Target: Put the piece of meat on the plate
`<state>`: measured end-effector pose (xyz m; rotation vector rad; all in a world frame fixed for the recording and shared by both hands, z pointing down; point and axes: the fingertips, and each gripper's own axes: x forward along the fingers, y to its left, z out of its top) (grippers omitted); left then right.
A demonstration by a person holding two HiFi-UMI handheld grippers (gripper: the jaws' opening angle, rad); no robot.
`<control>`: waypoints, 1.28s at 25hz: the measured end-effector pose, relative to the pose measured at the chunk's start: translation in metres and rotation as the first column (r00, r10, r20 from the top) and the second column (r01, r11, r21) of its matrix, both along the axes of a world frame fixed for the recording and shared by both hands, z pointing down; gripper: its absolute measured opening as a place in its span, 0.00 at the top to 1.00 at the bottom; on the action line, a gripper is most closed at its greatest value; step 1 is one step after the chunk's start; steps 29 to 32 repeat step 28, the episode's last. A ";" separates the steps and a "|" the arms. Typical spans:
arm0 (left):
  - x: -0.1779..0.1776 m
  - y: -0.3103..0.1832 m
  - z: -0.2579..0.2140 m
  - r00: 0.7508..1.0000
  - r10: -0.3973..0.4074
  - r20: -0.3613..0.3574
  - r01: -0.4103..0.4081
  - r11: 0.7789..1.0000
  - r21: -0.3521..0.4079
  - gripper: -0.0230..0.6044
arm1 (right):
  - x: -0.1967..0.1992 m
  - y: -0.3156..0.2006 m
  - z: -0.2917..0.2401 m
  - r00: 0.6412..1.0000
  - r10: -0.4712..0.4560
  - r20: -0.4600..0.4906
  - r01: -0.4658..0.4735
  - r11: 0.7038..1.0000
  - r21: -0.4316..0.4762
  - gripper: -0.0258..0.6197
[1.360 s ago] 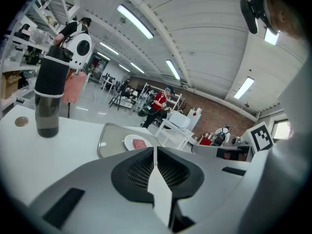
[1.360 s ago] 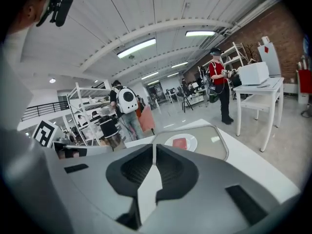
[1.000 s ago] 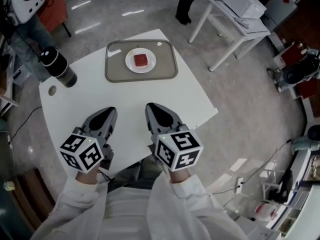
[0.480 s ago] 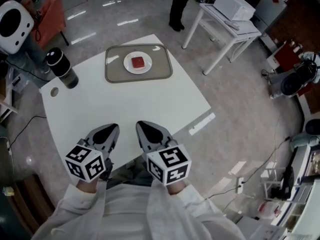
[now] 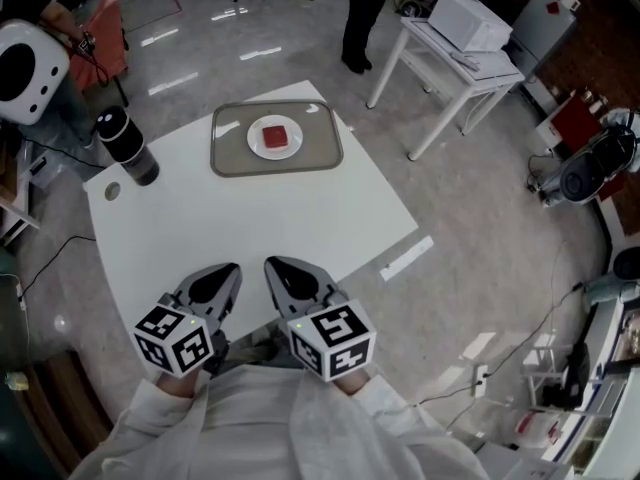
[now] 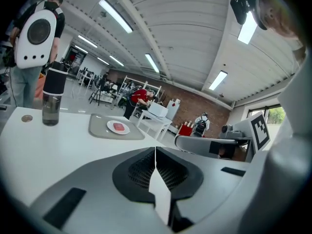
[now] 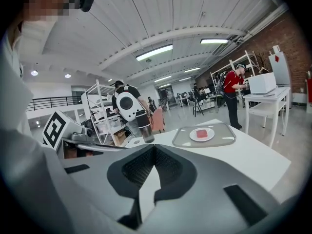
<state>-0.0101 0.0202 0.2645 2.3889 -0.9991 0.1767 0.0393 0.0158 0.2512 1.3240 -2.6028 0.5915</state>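
Since a second ago both grippers have drawn back to the near edge of the white table [image 5: 260,218], farther from the tray [image 5: 325,153]. The left gripper [image 5: 230,268] and right gripper [image 5: 271,264] each have their jaws pressed together, with nothing between them. Right of the bottle [image 5: 125,143], the piece of meat [image 5: 275,134] lies on the plate [image 5: 258,144] in the tray. Only the gripper views show the ceiling lights [image 6: 116,16].

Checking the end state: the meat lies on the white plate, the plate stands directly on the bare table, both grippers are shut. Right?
No: the head view shows the plate standing on a grey tray, not the bare table. The meat lies on the plate; the left gripper and right gripper are shut.
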 end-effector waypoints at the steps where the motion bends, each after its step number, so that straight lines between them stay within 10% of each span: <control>1: 0.002 0.000 0.001 1.000 -0.001 -0.001 0.001 1.000 -0.004 0.94 | 0.001 -0.001 0.000 1.000 -0.001 0.002 0.001 1.000 0.000 0.94; 32: 0.024 -0.003 0.005 1.000 0.002 0.016 -0.002 1.000 -0.013 0.94 | 0.028 -0.014 -0.007 0.999 -0.019 -0.031 0.020 0.999 0.042 0.94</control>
